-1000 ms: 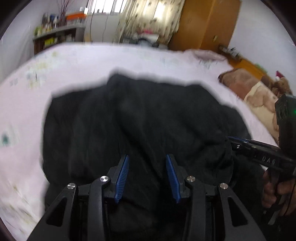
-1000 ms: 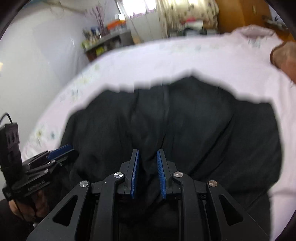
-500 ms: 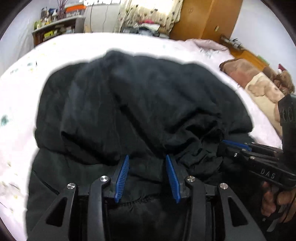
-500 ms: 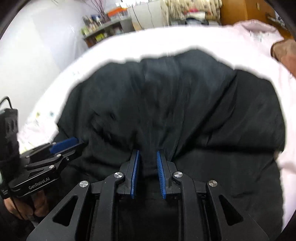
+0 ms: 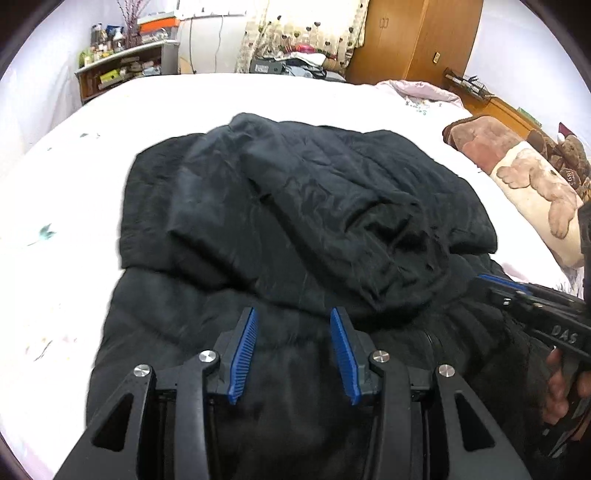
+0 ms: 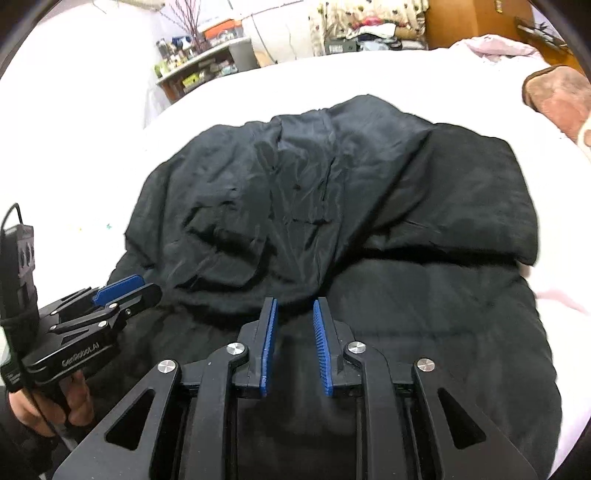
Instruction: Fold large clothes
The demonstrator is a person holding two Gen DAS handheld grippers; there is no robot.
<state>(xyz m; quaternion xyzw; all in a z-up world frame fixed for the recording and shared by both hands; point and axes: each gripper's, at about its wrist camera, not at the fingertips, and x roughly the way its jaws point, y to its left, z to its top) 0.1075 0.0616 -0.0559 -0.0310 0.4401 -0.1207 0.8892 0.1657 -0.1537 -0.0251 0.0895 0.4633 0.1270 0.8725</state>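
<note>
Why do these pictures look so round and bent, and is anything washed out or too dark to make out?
Left wrist view: fisheye lens curves the bed, dark corners, window glares. Right wrist view: same bending, sheet blown out white, black coat swallows fold detail; both views are sharp.

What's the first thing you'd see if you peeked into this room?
A big black padded coat fills the middle of the white bed, with its far half folded back over the near half. Right up close, the left gripper and the right gripper hover open above the near part of the coat, their blue pads apart. At the bed's right edge lies a teddy-bear pillow.
</note>
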